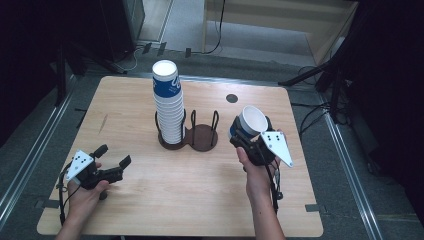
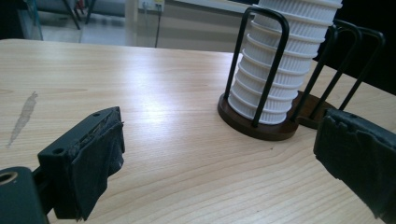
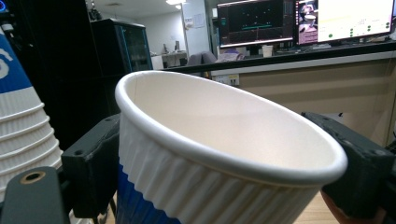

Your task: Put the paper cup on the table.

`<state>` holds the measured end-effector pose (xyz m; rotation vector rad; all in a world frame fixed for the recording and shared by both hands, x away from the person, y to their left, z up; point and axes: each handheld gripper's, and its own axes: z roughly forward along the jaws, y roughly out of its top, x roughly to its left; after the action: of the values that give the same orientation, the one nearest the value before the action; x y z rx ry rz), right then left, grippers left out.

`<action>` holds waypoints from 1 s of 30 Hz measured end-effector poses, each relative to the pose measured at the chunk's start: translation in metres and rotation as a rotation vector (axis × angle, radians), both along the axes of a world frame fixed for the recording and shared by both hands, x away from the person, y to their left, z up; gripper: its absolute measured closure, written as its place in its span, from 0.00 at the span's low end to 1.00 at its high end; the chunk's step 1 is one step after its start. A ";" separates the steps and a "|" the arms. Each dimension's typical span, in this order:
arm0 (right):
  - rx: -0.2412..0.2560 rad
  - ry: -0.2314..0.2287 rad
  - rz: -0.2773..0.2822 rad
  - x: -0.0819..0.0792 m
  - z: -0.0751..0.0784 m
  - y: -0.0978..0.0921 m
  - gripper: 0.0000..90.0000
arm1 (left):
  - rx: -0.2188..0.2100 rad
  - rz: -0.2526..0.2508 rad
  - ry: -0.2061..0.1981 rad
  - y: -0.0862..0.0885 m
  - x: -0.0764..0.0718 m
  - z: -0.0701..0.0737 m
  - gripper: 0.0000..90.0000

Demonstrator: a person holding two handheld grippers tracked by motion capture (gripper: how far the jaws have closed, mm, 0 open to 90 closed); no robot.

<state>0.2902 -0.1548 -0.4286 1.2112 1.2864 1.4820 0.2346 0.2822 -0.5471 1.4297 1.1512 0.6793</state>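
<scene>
Ribbed paper cup [image 3: 219, 154], matt wooden table [image 1: 200, 195], black wire holder [image 1: 192, 132].

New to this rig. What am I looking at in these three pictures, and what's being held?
There is no robot arm. A person holds a hand-operated pair of tongs in each hand at a wooden table. The high view is a fixed camera looking down from the person's side. The other two views come from cameras riding on each pair of tongs, looking along their black jaws.

On the table stands a dark two-slot cup holder; its left slot carries a tall stack of cups, its right slot is bare.

The left tongs sit low over the table, jaws apart, holding nothing. The right tongs are shut on a single paper cup, white and ribbed with a blue lower band, tilted, right of the holder.
</scene>
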 end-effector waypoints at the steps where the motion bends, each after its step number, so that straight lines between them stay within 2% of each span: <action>1: -0.002 0.001 -0.001 0.001 0.000 0.000 0.13 | 0.006 0.001 0.005 0.000 0.000 -0.001 0.03; 7: -0.024 0.005 -0.014 0.010 0.000 -0.002 0.13 | 0.015 0.031 0.008 0.001 0.001 -0.005 0.03; 14: -0.038 0.010 -0.019 0.019 -0.004 -0.004 0.13 | -0.008 0.045 0.015 0.004 0.001 -0.005 0.03; 21: -0.067 0.017 -0.018 0.028 -0.009 -0.002 0.13 | 0.017 0.051 0.017 0.002 0.000 -0.005 0.03; 25: -0.090 0.018 -0.029 0.034 -0.010 -0.002 0.13 | 0.008 0.059 0.020 0.002 0.000 -0.005 0.03; 28: -0.091 0.026 -0.017 0.039 -0.011 -0.001 0.13 | 0.010 0.068 0.023 0.002 0.000 -0.005 0.03; 30: -0.108 0.025 -0.017 0.042 -0.013 0.001 0.13 | 0.011 0.070 0.024 0.002 0.000 -0.005 0.03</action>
<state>0.3319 -0.1540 -0.4412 1.1708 1.3516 1.3709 0.2342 0.2844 -0.5522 1.4154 1.2223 0.7198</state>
